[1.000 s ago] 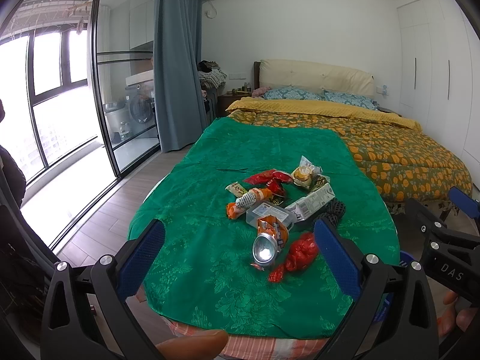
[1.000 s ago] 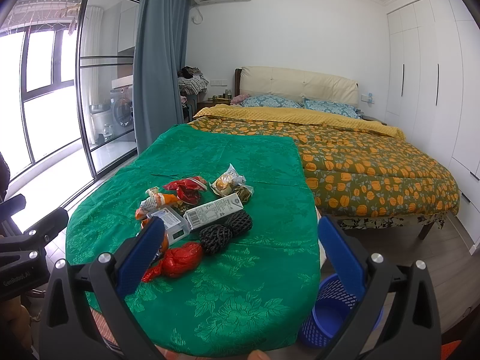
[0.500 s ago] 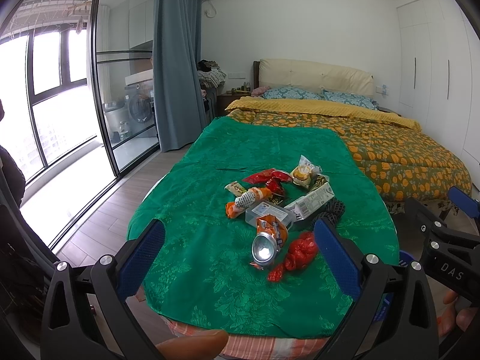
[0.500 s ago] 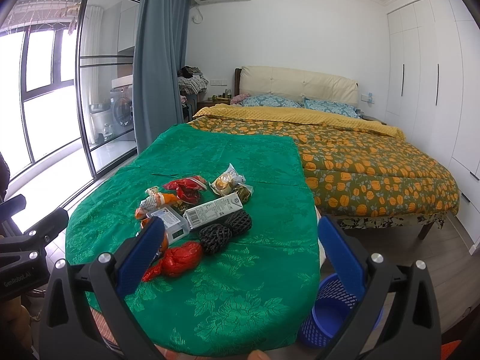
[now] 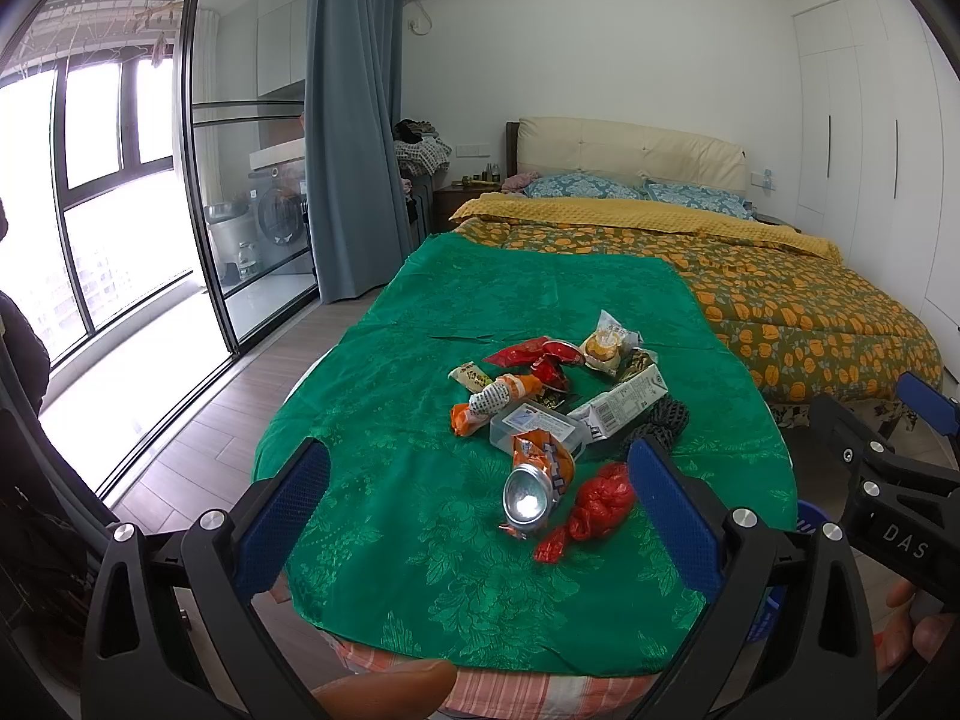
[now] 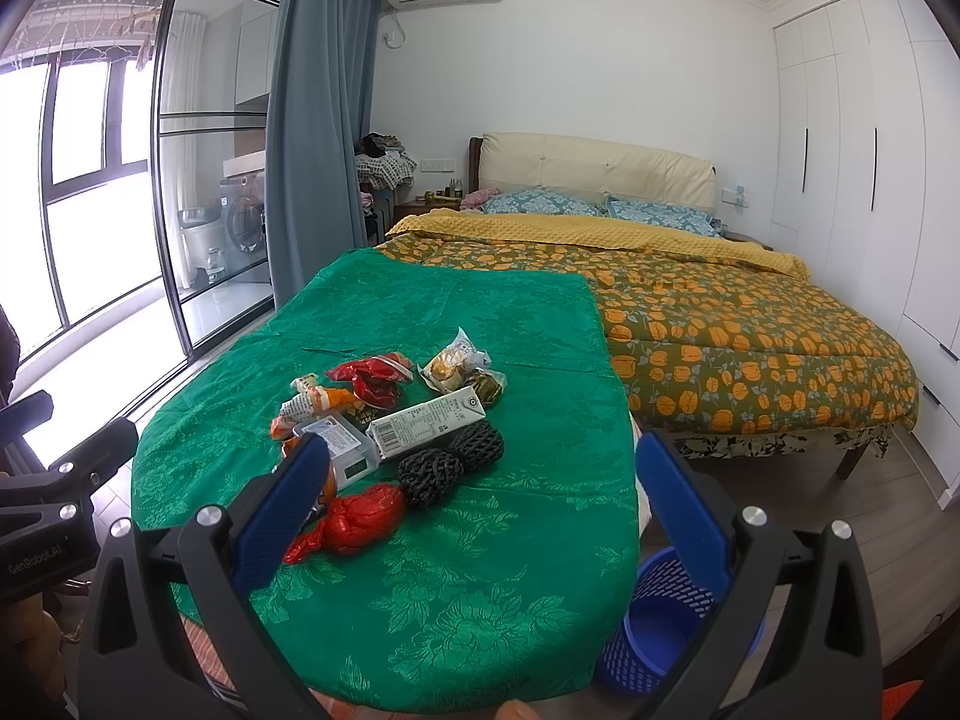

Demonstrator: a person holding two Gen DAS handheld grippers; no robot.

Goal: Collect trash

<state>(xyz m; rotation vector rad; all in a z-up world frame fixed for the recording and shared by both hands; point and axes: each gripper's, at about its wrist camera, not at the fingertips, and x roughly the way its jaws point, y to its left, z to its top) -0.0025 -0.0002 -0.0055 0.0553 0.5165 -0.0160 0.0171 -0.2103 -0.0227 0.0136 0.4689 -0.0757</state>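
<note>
Nothing collected yet, judging by the full pile; this looks like the approach step. Left gripper (image 5: 477, 501) hangs over the near edge of the green tablecloth (image 5: 420, 570), claw spread wide, empty. Trash pile sits mid-cloth, toward the near edge: orange wrapper (image 5: 480, 408) on the pile's left, crushed can (image 5: 534, 480) and red bag (image 5: 594, 507) nearest, milk carton (image 6: 429, 423) and black mesh (image 6: 447, 459) on the right side. Right gripper (image 6: 477, 501) also released, holding nothing, hanging over the near edge. Blue basket (image 6: 654, 624) stands on the floor off the cloth's near right corner. Next move likely: descend on a near item, clench, carry to basket.
</note>
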